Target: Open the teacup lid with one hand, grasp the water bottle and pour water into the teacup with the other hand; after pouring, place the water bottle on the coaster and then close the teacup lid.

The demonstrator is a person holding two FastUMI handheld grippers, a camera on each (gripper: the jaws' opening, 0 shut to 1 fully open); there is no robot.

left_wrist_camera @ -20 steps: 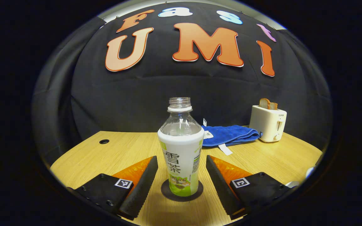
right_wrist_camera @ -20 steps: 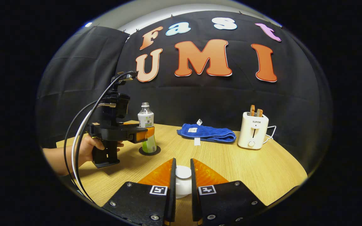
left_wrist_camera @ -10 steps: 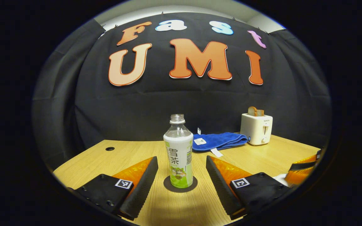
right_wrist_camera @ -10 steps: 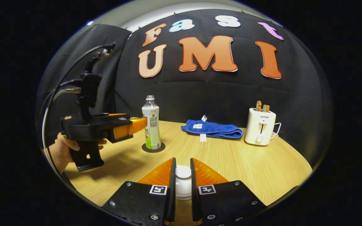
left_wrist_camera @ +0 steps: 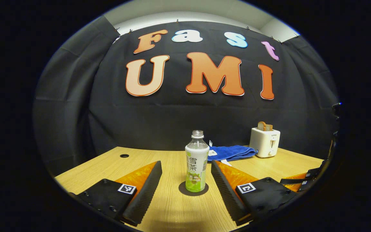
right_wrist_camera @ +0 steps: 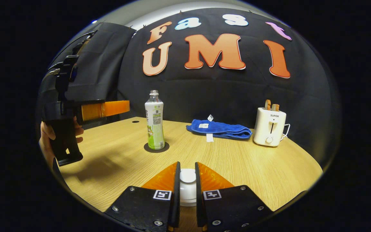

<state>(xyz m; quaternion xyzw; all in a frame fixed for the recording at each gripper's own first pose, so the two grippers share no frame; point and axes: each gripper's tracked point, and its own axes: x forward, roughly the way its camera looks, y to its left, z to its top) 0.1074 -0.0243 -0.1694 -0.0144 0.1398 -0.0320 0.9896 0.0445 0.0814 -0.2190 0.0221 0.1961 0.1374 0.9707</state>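
In the right gripper view the right gripper (right_wrist_camera: 187, 190) has its jaws pinching the round white knob of the white teacup lid (right_wrist_camera: 187, 180); both black fingers press its sides. Whether the lid is lifted clear of the cup or already seated I cannot tell, since the fingers hide what lies beneath it.

In the left gripper view the left gripper (left_wrist_camera: 185, 185) has its jaws spread wide with nothing between them but bare wood. Ahead of them, apart from both fingers, the clear plastic water bottle with a white and green label (left_wrist_camera: 196, 169) stands upright and uncapped on the dark round coaster (left_wrist_camera: 183, 192). The pale wooden desk (left_wrist_camera: 114, 162) carries both.

Judging by that, pouring and setting the bottle down look finished, and closing the teacup is the step in hand. The next move calls for the right gripper to lower the lid straight and level onto the cup's rim, then part its jaws only once the lid sits evenly, so it does not tip or slide off.
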